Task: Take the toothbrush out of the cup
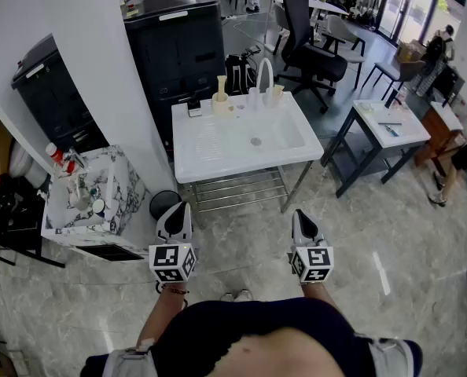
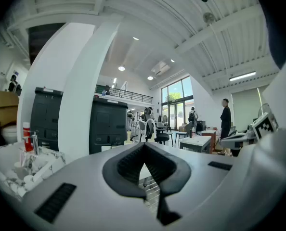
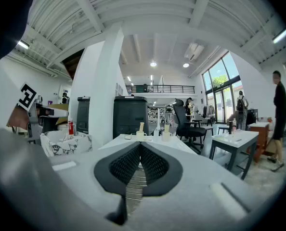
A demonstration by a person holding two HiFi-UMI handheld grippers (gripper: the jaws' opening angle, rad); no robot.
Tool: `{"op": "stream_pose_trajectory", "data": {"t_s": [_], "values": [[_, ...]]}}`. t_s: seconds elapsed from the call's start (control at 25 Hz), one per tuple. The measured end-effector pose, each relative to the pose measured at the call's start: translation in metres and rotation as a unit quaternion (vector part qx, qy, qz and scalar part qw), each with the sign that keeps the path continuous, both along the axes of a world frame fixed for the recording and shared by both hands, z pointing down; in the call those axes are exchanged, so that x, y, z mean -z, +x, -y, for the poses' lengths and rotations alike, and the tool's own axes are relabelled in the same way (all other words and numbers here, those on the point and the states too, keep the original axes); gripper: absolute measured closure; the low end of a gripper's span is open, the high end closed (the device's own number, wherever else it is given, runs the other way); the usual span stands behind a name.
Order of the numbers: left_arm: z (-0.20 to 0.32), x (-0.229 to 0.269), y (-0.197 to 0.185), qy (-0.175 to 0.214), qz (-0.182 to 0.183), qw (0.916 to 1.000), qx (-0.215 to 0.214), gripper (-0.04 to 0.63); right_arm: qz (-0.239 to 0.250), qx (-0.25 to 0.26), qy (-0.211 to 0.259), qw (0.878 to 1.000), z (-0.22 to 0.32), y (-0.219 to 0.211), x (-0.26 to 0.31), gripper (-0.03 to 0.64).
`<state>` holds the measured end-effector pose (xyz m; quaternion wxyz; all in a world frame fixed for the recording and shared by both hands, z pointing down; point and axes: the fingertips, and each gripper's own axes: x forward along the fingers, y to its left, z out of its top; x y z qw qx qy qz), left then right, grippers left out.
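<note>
At the far rim of the white washbasin point(image 1: 210, 144), the toothbrush point(image 1: 222, 83) stands upright in a pale cup point(image 1: 220, 105), its handle rising well above the lip. It is small at this range, so the head and bristles cannot be made out. Just to the right of the cup a curved tap point(image 1: 264, 75) arches over the bowl, and a second cup point(image 1: 278, 93) sits beyond it. A small dark object point(image 1: 194, 107) lies to the left, near the corner.

Both tongs are well apart from the basin, held low in front of the person's body and pointing roughly level toward it. The left gripper point(image 1: 176, 210) has its jaws pressed fully together with nothing between the pads. The right gripper point(image 1: 300, 217) is the same, shut and empty. Its own view looks straight down the closed jaws at the cup on the far edge.

By my reading the task has not yet begun: nothing is grasped and the brush sits untouched in the cup. All of it is left: closing in on the basin, opening one pair of jaws, gripping the handle above the rim and lifting it clear.

A black cabinet point(image 1: 178, 45) stands behind the basin, and a marble-patterned box point(image 1: 100, 191) sits to its left.
</note>
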<state>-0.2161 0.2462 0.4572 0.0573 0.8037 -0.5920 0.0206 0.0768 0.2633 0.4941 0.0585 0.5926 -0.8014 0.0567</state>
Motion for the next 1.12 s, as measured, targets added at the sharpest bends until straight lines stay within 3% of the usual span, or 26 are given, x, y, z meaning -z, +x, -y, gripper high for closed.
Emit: {"op": "stream_pose_trajectory", "data": {"t_s": [0.32,0.76,0.92,1.0,1.04,1.12], "values": [[0.011,0.013,0.012,0.025,-0.001,0.9996,-0.014,0.595,0.005,0.002,0.015,1.0,0.013,-0.009,0.002,0.612],[0.0,-0.005,-0.015,-0.002,0.01,0.9999,0.009,0.595,-0.002,-0.021,0.006,1.0,0.008,0.008,-0.005,0.612],[0.001,-0.006,-0.016,0.005,-0.001,0.9998,0.02,0.595,0.008,-0.023,0.005,1.0,0.011,0.018,-0.008,0.612],[0.001,-0.004,-0.015,0.011,-0.009,0.9995,0.027,0.525,0.008,-0.018,0.001,1.0,0.012,0.02,-0.012,0.612],[0.001,-0.003,-0.013,0.012,-0.012,0.9995,0.027,0.404,0.009,-0.015,0.002,1.0,0.013,0.02,-0.012,0.612],[0.003,-0.005,-0.007,0.013,-0.011,0.9997,0.019,0.318,0.013,-0.002,0.01,1.0,0.013,0.018,-0.012,0.568]]}}
